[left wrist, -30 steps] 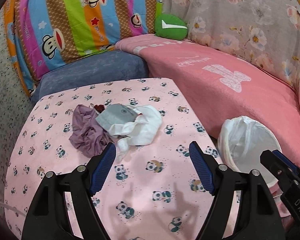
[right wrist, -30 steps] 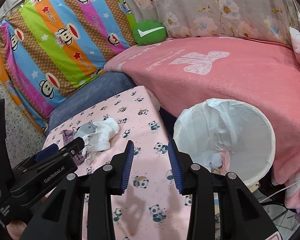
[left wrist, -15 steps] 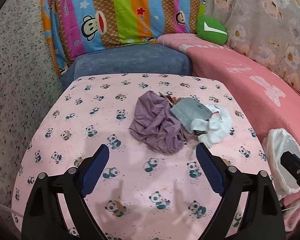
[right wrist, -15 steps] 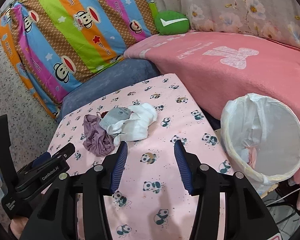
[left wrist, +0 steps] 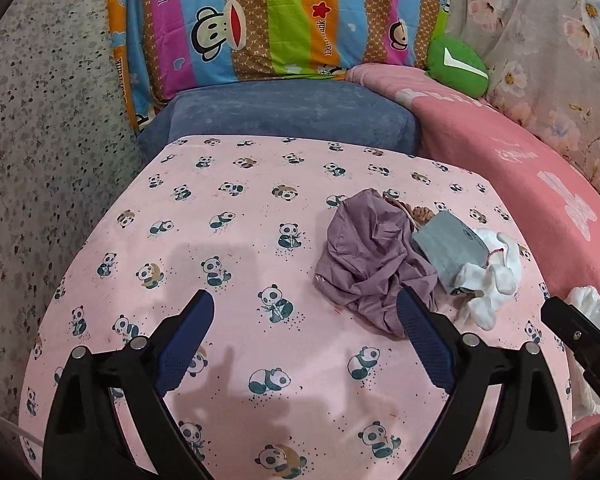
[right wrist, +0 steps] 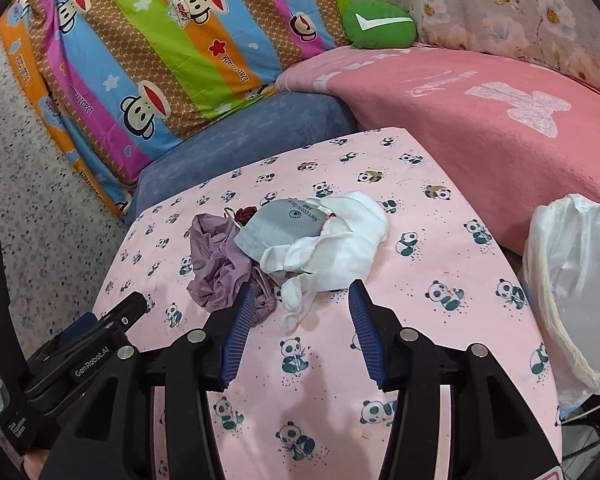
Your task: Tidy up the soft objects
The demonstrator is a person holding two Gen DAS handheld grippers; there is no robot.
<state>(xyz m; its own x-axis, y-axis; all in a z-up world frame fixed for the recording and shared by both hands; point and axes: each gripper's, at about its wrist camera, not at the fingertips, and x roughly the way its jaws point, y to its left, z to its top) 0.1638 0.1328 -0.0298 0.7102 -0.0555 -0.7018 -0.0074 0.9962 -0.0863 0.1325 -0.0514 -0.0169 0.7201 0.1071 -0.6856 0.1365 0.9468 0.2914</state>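
Observation:
A small heap of soft items lies on the pink panda-print table (left wrist: 228, 248) (right wrist: 440, 320): a crumpled purple cloth (left wrist: 370, 264) (right wrist: 216, 268), a grey pouch (left wrist: 450, 246) (right wrist: 288, 224), a white cloth (left wrist: 494, 280) (right wrist: 336, 252) and a dark red scrunchie (left wrist: 422, 213) (right wrist: 245, 213) partly under them. My left gripper (left wrist: 306, 334) is open and empty, above the table, its right finger just before the purple cloth. My right gripper (right wrist: 302, 328) is open and empty, hovering just short of the white cloth's near end.
A basket lined with a white plastic bag (right wrist: 576, 292) (left wrist: 592, 312) stands off the table's right edge. Behind are a blue cushion (left wrist: 284, 116), a striped monkey-print pillow (left wrist: 268, 20), a pink blanket (right wrist: 480, 120) and a green plush (right wrist: 378, 24). Speckled floor lies left.
Both grippers have swung left and closer to the table. The heap now sits right of the left gripper's centre and directly ahead of the right gripper; the basket slid toward the right edge.

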